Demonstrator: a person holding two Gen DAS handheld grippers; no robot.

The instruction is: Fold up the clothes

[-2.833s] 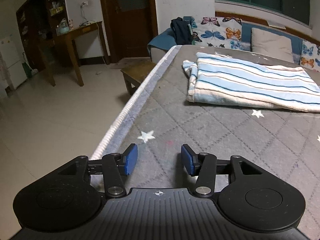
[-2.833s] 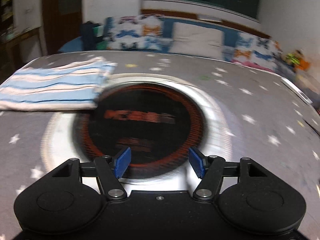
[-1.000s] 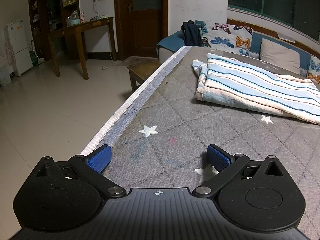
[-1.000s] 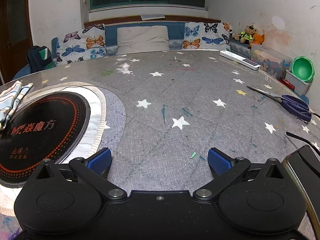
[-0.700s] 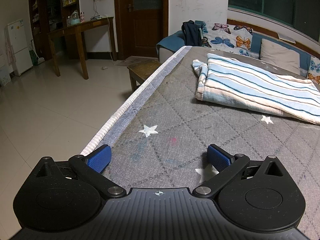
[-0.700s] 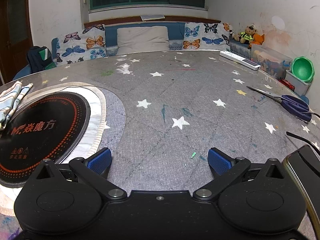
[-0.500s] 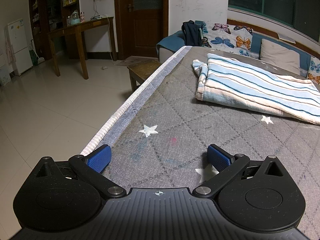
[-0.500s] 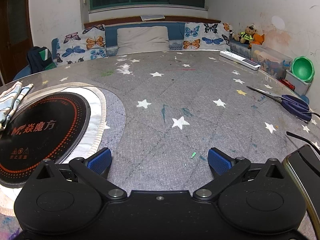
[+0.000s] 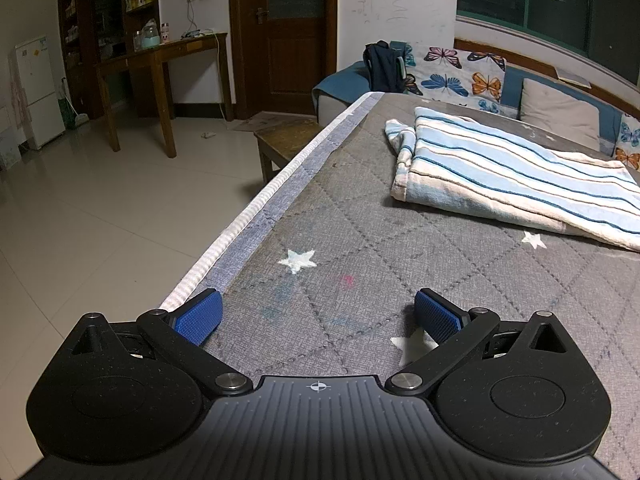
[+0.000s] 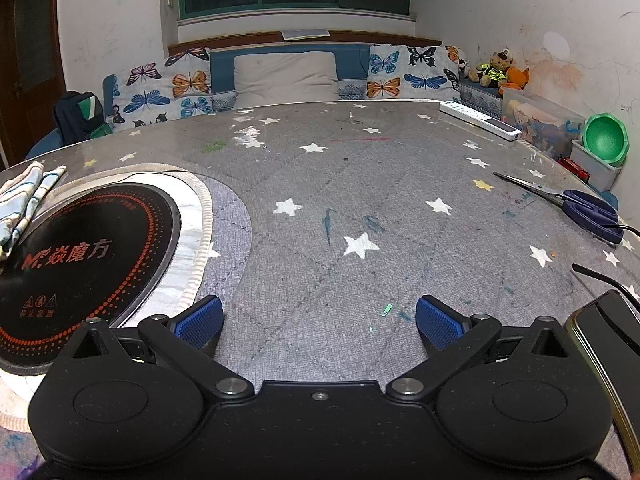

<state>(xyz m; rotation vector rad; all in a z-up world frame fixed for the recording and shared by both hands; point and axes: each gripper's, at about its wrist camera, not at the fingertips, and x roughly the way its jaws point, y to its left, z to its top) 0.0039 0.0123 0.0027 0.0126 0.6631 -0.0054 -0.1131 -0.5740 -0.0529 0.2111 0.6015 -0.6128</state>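
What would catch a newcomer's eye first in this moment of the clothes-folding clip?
The blue-and-white striped garment lies folded on the grey star-print tabletop, ahead and to the right of the open, empty left gripper. In the right wrist view, a black round cooktop with red lettering sits left of the open right gripper, and blue-handled scissors lie at the table's right edge.

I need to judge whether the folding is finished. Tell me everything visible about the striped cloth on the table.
The striped cloth is soft, towel-like fabric with pale blue and cream bands and thin dark blue lines. It lies folded into a flat, layered rectangle on the grey star-patterned table cover, with a rounded fold edge facing the camera and a bunched corner at its far left. Neither gripper touches it. In the right wrist view only one end shows, resting beside or over the rim of the black round cooktop.
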